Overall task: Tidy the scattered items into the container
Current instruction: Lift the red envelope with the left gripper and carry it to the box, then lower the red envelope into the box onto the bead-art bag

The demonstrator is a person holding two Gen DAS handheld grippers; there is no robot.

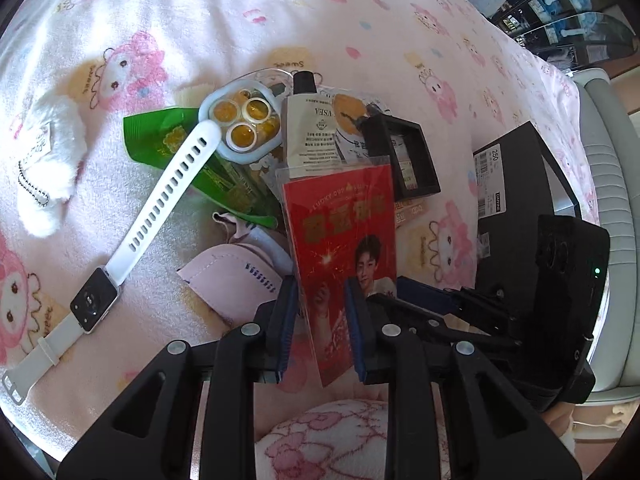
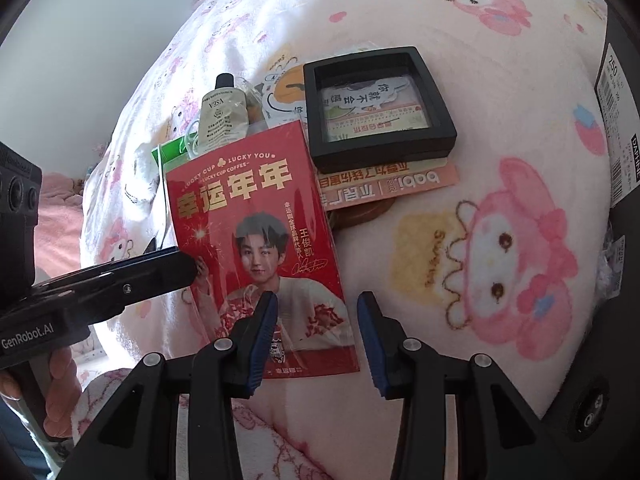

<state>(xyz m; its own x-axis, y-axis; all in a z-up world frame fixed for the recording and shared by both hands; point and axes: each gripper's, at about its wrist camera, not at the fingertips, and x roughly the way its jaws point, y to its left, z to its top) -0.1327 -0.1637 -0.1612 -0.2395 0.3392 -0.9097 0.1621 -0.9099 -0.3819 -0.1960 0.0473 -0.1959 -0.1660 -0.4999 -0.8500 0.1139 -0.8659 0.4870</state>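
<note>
A red card [image 1: 340,232] in a clear sleeve lies on top of a pile on the pink blanket, and its near end looks raised. My left gripper [image 1: 322,284] is shut on the card's left edge, one pad at the edge and the other over the card's face. In the right wrist view it [image 2: 186,262] comes in from the left onto the card [image 2: 248,208]. My right gripper [image 2: 318,298] stands half closed over the card's lower right part. Its left pad covers the card, and a gap shows at the right pad. A black labelled box [image 1: 516,184] stands to the right.
The pile holds a white watch [image 1: 160,216], a capsule case [image 1: 240,120], a green packet [image 1: 160,136], a pale tube [image 1: 308,128], a black frame box [image 2: 380,108], a pink mask [image 1: 232,276] and a pink voucher [image 2: 384,184]. A white plush [image 1: 52,160] lies far left.
</note>
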